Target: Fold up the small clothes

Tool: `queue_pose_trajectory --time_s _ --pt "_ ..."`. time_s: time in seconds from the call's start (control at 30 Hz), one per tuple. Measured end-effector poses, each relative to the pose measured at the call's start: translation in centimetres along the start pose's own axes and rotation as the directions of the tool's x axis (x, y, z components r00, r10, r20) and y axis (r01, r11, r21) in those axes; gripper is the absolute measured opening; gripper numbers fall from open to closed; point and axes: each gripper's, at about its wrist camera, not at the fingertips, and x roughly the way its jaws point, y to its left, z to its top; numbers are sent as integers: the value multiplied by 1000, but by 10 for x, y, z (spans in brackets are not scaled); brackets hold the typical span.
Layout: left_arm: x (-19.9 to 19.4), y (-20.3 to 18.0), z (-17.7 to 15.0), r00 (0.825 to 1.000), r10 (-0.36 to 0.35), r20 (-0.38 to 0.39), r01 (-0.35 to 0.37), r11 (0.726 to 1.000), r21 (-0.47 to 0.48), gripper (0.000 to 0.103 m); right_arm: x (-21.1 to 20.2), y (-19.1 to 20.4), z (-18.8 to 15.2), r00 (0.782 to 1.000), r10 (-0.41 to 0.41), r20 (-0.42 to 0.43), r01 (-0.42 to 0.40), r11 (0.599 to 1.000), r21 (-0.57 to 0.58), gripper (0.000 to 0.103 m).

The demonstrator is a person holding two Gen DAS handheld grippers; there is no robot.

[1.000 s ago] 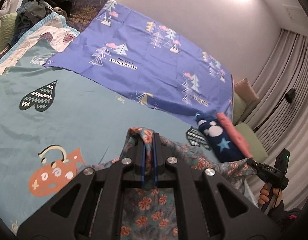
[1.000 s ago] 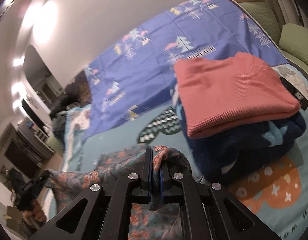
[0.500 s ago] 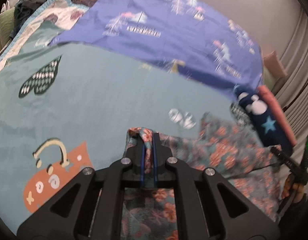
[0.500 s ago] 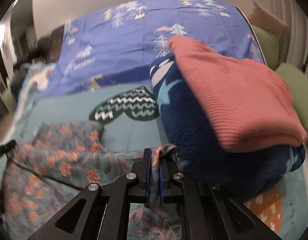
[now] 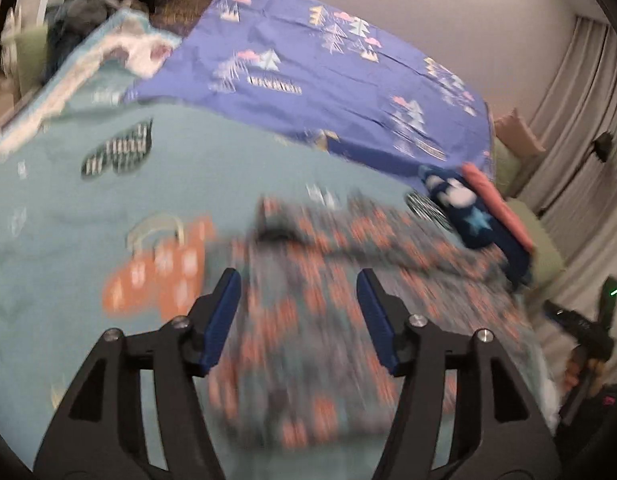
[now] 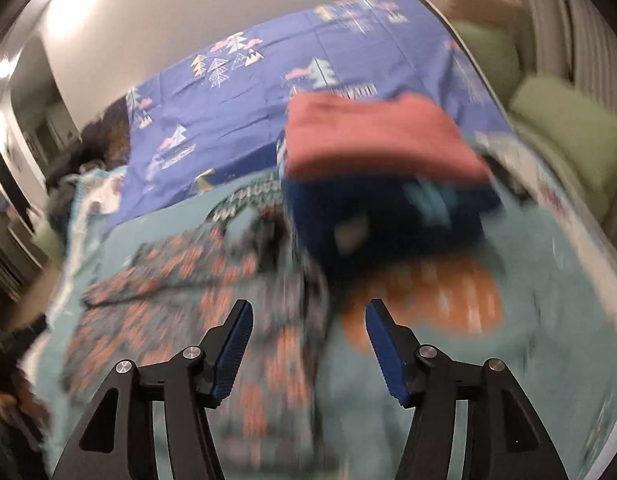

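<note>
A grey garment with orange flowers [image 5: 328, 312] [image 6: 180, 304] lies spread on the teal bedspread [image 5: 88, 216], blurred by motion. My left gripper [image 5: 298, 284] hovers above it; its jaws are opening and nothing is pinched between the blue pads. In the right wrist view my right gripper [image 6: 308, 312] hangs over the garment's right edge, its jaws opening too, with no cloth between them. The right gripper [image 5: 584, 324] also shows at the far right of the left wrist view, held by a hand.
A folded stack, a pink sweater [image 6: 372, 136] on a navy star-print piece [image 6: 388, 216], sits just right of the garment. A purple tree-print sheet [image 5: 328, 80] covers the far bed. Green cushions [image 6: 564, 128] and curtains [image 5: 580, 100] line the right side; a clothes pile [image 5: 88, 12] lies far left.
Both grippers were shut on the floral garment's edge; both have let it go and pulled back. The garment now lies flat on the bedspread.
</note>
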Motion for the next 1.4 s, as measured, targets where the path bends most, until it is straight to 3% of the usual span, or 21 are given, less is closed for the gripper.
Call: queue_pose_trajectory --time_s 0.17,0.3,0.37,0.5,0.53,0.57,0.6,0.63,0.7,0.87,1.0,1.1,1.27,1.33,1.4 --pt "-17 22 -58 994 -25 -108 11 992 -129 62 -10 -31 -70 984 155 -92 -134 970 203 60" --pt "-9 35 -80 980 -94 -173 52 972 -231 62 7 -33 -80 958 272 -94 -235 928 290 61" --pt "0 34 -80 976 -159 -151 118 961 -250 62 21 -28 -73 953 293 -71 -261 920 291 63" --pt "22 37 -72 981 -182 -62 156 941 -300 62 47 -21 -59 958 284 -28 -260 909 326 64" --pt "26 38 -70 982 -183 -52 158 937 -312 58 51 -19 -57 960 280 -23 -256 907 335 64" --pt "31 39 -67 983 -176 -51 150 934 -325 38 55 -18 -54 961 276 -23 -253 908 334 62" --pt "36 41 -63 985 -162 -67 130 933 -335 12 57 -16 -50 967 255 -24 -234 916 326 39" --pt "41 43 -62 983 -163 -81 125 929 -349 11 60 -16 -49 969 244 -37 -219 921 322 17" --pt "38 44 -60 984 -174 -48 144 915 -377 9 62 -18 -47 963 266 -49 -231 901 367 10" --pt "2 20 -46 987 -162 13 160 949 -271 8 28 -14 -41 954 298 -11 -277 897 344 9" --pt "-35 0 -50 986 -166 -7 163 972 -168 8 -14 -7 -52 961 274 -20 -258 924 281 9" --pt "-61 -5 -71 987 -154 -54 148 983 -106 8 -42 -13 -75 964 265 -35 -245 929 277 9" --pt "-96 0 -118 979 -137 -148 123 988 -96 8 -67 -31 -135 968 213 -135 -159 932 325 9" --pt "-101 -2 -134 978 -99 -182 90 994 -56 9 -65 -35 -152 964 192 -184 -128 942 311 10" --pt "-101 -2 -142 980 -45 -194 44 999 -6 10 -61 -35 -158 966 117 -231 -57 967 249 16"
